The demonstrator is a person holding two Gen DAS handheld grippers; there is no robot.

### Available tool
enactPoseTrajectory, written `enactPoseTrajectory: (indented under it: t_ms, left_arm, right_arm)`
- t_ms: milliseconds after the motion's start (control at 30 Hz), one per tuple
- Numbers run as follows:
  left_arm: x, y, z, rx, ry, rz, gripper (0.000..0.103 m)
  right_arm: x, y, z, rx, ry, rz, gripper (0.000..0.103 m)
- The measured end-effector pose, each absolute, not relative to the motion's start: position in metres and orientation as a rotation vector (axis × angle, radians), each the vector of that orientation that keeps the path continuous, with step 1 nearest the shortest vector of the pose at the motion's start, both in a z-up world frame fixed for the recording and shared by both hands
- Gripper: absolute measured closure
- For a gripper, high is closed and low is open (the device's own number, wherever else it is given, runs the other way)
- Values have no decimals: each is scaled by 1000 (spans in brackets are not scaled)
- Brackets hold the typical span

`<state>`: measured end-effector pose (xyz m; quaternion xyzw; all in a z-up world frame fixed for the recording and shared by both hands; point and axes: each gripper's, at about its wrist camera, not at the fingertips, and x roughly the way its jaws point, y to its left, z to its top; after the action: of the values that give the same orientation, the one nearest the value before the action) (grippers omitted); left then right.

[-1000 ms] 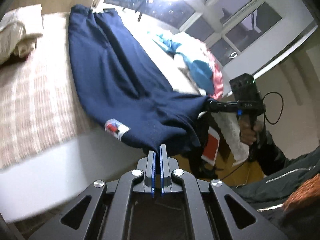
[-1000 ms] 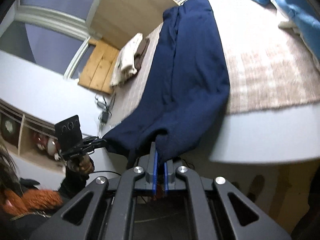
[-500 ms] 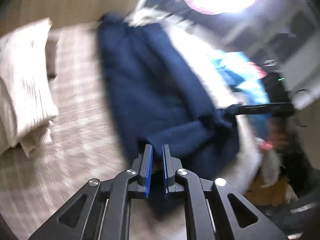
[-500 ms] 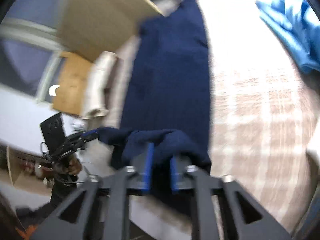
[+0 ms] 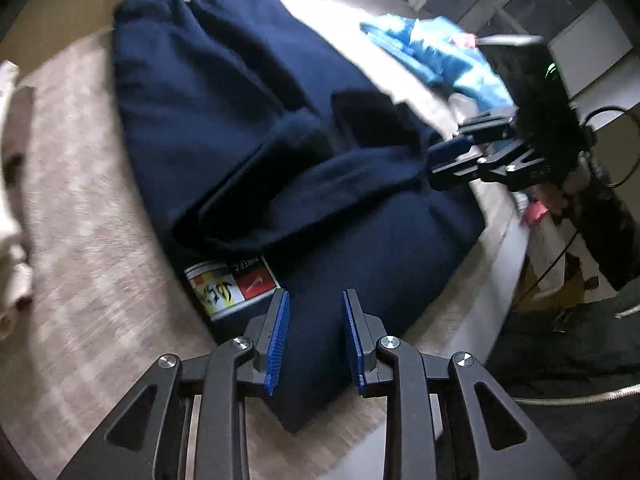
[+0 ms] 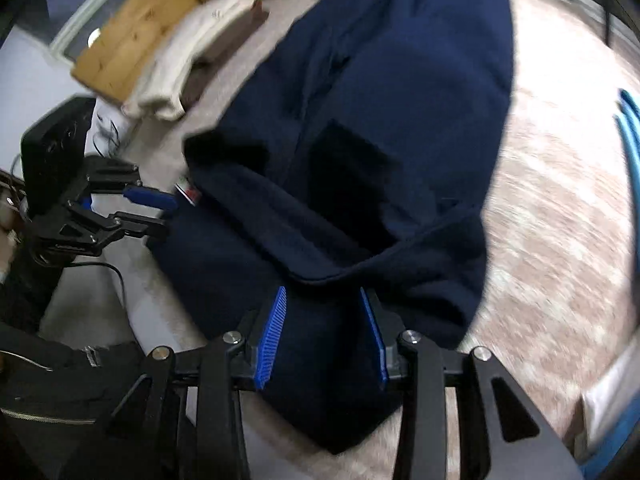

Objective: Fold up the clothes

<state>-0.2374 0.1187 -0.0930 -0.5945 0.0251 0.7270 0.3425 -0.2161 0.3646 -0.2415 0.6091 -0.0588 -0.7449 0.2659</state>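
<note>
A navy garment (image 5: pixel 224 92) lies on the plaid bedcover (image 5: pixel 80 280), its near end folded back over itself, a white and red label (image 5: pixel 232 284) showing at the fold. My left gripper (image 5: pixel 316 336) hovers over the near left corner, jaws opening, cloth lying loose between the blue pads. In the right wrist view the same garment (image 6: pixel 420 80) fills the middle. My right gripper (image 6: pixel 322 332) is over the near right corner, jaws opening too, cloth between the pads but not pinched. Each gripper shows in the other's view: right (image 5: pixel 436 166), left (image 6: pixel 166 216).
Folded cream clothes (image 6: pixel 188 52) sit at the bed's far left by a wooden board (image 6: pixel 124 40). A heap of light blue garments (image 5: pixel 436 56) lies at the far right. A person's dark sleeve (image 5: pixel 608 232) is beside the bed's edge.
Both grippers carried the garment's hanging end up over the bed and laid it on the rest. Their jaws went from shut on the cloth to parted.
</note>
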Motion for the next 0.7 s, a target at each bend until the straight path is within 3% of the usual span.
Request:
enactPoseTrajectory:
  t_ms: [67, 167, 233, 267, 333, 467, 633, 700]
  left_arm:
    - [-256, 118, -100, -1551, 43, 1895, 83]
    - [-284, 97, -75, -1475, -8, 2130, 81]
    - [-285, 76, -57, -1413, -90, 2176, 75]
    - [-285, 67, -49, -1383, -117, 2193, 72]
    - [-272, 67, -46, -1360, 13, 2183, 59]
    - [-270, 81, -53, -1369, 178, 2076, 57]
    - [-284, 156, -65, -1310, 479, 1920, 54]
    - [-294, 180, -67, -1291, 518, 1840, 54]
  right_arm:
    - [-234, 370, -234, 1603, -175, -2100, 66]
    - [-250, 407, -206, 1516, -328, -2348, 66]
    - [-239, 424, -196, 1487, -362, -2414, 59]
    - [-229, 429, -196, 1482, -350, -2405, 51]
    - [-209, 436, -202, 1505, -309, -2410, 48]
    - [-191, 444, -225, 1571, -305, -2365, 48]
    - [-196, 436, -239, 1608, -279, -2352, 48]
    - [-197, 436, -241, 1590, -318, -2335, 48]
